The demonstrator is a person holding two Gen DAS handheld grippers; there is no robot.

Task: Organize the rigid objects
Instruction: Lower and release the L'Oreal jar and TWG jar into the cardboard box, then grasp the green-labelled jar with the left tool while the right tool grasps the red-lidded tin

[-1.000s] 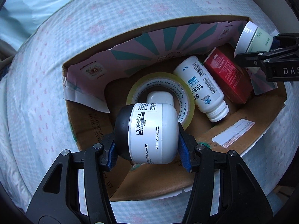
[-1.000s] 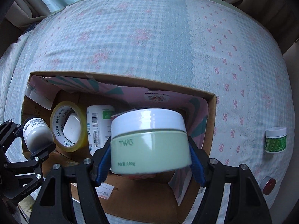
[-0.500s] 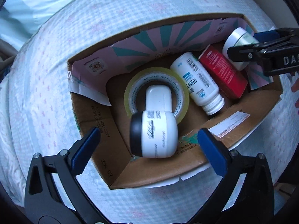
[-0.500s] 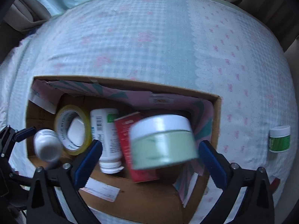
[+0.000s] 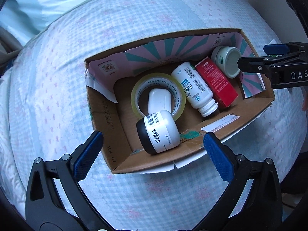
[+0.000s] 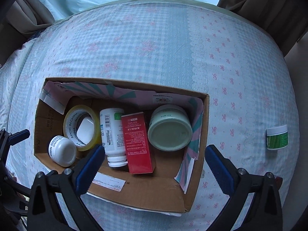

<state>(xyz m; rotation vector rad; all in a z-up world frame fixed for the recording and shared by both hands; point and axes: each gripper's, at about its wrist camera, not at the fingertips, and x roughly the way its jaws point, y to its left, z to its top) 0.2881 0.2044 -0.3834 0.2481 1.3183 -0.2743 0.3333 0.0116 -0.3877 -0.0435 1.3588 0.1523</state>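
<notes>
An open cardboard box sits on the checked bedspread. Inside lie a white L'Oreal jar at the left end, a tape roll around a white case, a white bottle, a red carton and a pale green jar at the right end. My left gripper is open and empty above the box's near left corner. My right gripper is open and empty above the box's near side.
A small green-labelled jar stands on the bedspread right of the box. A red-lidded item peeks out behind my right finger. The right gripper's body reaches over the box's right end in the left wrist view. Pillows and curtains lie beyond the bed.
Both grippers opened and let go. The L'Oreal jar dropped into the box's left end and the green jar into its right end. Both grippers rose away from the box.
</notes>
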